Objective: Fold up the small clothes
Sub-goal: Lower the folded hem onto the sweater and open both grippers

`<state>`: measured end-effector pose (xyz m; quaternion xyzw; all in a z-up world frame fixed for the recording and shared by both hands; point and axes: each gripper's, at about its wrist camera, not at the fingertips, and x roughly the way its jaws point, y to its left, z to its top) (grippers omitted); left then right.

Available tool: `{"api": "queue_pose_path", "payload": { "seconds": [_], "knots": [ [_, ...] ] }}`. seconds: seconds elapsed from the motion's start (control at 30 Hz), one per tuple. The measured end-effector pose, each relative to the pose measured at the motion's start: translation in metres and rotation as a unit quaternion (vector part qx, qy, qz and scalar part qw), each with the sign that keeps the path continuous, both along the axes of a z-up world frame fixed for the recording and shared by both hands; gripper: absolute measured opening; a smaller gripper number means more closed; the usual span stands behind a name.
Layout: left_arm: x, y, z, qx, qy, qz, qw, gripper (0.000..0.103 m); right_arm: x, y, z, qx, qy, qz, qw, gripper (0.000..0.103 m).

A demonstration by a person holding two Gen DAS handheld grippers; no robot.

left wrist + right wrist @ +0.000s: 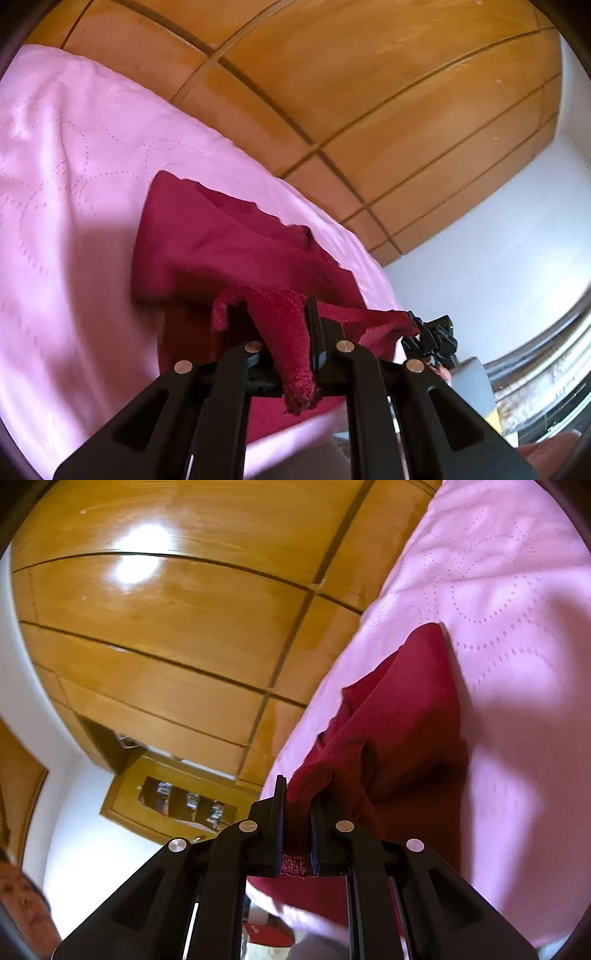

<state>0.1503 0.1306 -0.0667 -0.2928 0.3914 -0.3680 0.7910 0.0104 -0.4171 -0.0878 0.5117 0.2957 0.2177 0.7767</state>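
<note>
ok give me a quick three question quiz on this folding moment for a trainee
1. True or false: both grippers are shut on the dark red garment.
2. What does the garment lie on? A) wooden floor B) pink quilted bedspread C) grey chair
3. Fill in: behind the bed stands a panelled ____ wardrobe.

Key: 1 true, the left gripper and right gripper each pinch an edge; 2 B; 3 wooden.

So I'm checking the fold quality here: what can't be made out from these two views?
- Red garment type: bunched, near edge hidden behind the left gripper.
- Right wrist view: right gripper covers the pinched hem.
- Bedspread: cut off by the fisheye rims.
</note>
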Motion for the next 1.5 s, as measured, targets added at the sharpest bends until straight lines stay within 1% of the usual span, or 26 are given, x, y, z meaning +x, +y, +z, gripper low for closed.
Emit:
{"api": "queue_pose_path", "payload": {
  "seconds": [0.07,0.2,0.33,0.5,0.53,0.57,0.6,0.67,0.7,0.73,0.77,0.8,0.83,0.9,0.93,0.97,1.03,1.1,1.17,1.2,1.27,1.33,1.37,1.43,1.47,1.5],
  "knots": [
    [0.020,-0.007,-0.006,0.014,0.008,0.008,0.9998,0.007,0.020,-0.003,-0.004,0.003,0.017,-0.008,1.000,0.010],
    [0.056,-0.016,-0.023,0.022,0.036,0.024,0.9988,0.007,0.054,-0.009,-0.015,-0.006,0.045,-0.020,0.999,0.010],
    [0.083,-0.022,-0.038,0.020,0.063,0.037,0.9971,0.007,0.079,-0.015,-0.029,-0.009,0.070,-0.028,0.997,0.010],
    [0.108,-0.032,-0.048,0.042,0.075,0.047,0.9952,0.010,0.105,-0.019,-0.044,-0.019,0.099,-0.037,0.994,0.010],
    [0.113,-0.035,-0.050,0.049,0.078,0.050,0.9944,0.014,0.109,-0.020,-0.048,-0.022,0.106,-0.039,0.993,0.011],
    [0.116,-0.036,-0.052,0.055,0.083,0.052,0.9937,0.024,0.112,-0.020,-0.050,-0.021,0.110,-0.040,0.993,0.011],
    [0.119,-0.038,-0.053,0.056,0.086,0.055,0.9932,0.031,0.115,-0.020,-0.052,-0.020,0.110,-0.042,0.993,0.011],
    [0.121,-0.036,-0.052,0.041,0.084,0.071,0.9931,0.060,0.119,-0.020,-0.053,-0.021,0.107,-0.045,0.993,0.017],
    [0.122,-0.034,-0.049,0.035,0.078,0.087,0.9926,0.065,0.120,-0.020,-0.052,-0.024,0.104,-0.048,0.993,0.020],
    [0.122,-0.031,-0.045,0.031,0.069,0.105,0.9916,0.073,0.122,-0.020,-0.049,-0.030,0.101,-0.051,0.993,0.026],
    [0.123,-0.026,-0.040,0.032,0.057,0.133,0.9890,0.076,0.122,-0.018,-0.047,-0.035,0.097,-0.056,0.993,0.031],
    [0.122,-0.024,-0.037,0.035,0.051,0.144,0.9876,0.078,0.121,-0.018,-0.044,-0.040,0.092,-0.065,0.993,0.051],
    [0.119,-0.021,-0.032,0.046,0.040,0.161,0.9851,0.078,0.119,-0.019,-0.040,-0.049,0.084,-0.084,0.992,0.067],
    [0.112,-0.020,-0.026,0.078,0.028,0.187,0.9788,0.078,0.111,-0.025,-0.030,-0.071,0.066,-0.128,0.987,0.069],
    [0.109,-0.021,-0.026,0.084,0.025,0.189,0.9781,0.078,0.108,-0.026,-0.027,-0.083,0.066,-0.137,0.985,0.069],
    [0.102,-0.025,-0.025,0.091,0.017,0.184,0.9785,0.078,0.107,-0.027,-0.024,-0.095,0.069,-0.142,0.983,0.069],
    [0.088,-0.038,-0.023,0.127,-0.004,0.172,0.9768,0.078,0.103,-0.024,-0.018,-0.125,0.066,-0.139,0.980,0.069],
    [0.078,-0.062,-0.023,0.175,-0.030,0.157,0.9715,0.078,0.104,-0.017,-0.014,-0.161,0.071,-0.131,0.976,0.069],
    [0.067,-0.081,-0.019,0.208,-0.053,0.137,0.9670,0.078,0.110,-0.003,-0.009,-0.210,0.081,-0.113,0.968,0.069],
    [0.066,-0.090,-0.017,0.217,-0.060,0.128,0.9658,0.078,0.112,0.003,-0.006,-0.227,0.081,-0.105,0.965,0.069],
    [0.064,-0.115,-0.014,0.239,-0.078,0.103,0.9624,0.079,0.119,0.025,0.003,-0.287,0.074,-0.086,0.951,0.069],
    [0.065,-0.134,-0.008,0.259,-0.097,0.087,0.9570,0.080,0.126,0.050,0.016,-0.359,0.054,-0.058,0.930,0.069],
    [0.067,-0.141,-0.006,0.269,-0.104,0.081,0.9541,0.080,0.132,0.070,0.022,-0.410,0.039,-0.035,0.911,0.068],
    [0.073,-0.152,-0.004,0.289,-0.107,0.076,0.9482,0.080,0.140,0.092,0.024,-0.455,0.027,0.000,0.890,0.055],
    [0.077,-0.157,-0.003,0.301,-0.102,0.074,0.9451,0.080,0.148,0.106,0.020,-0.475,0.031,0.029,0.879,0.051],
    [0.086,-0.161,-0.005,0.315,-0.094,0.075,0.9415,0.079,0.152,0.110,0.015,-0.481,0.039,0.041,0.875,0.044]
  ]
}}
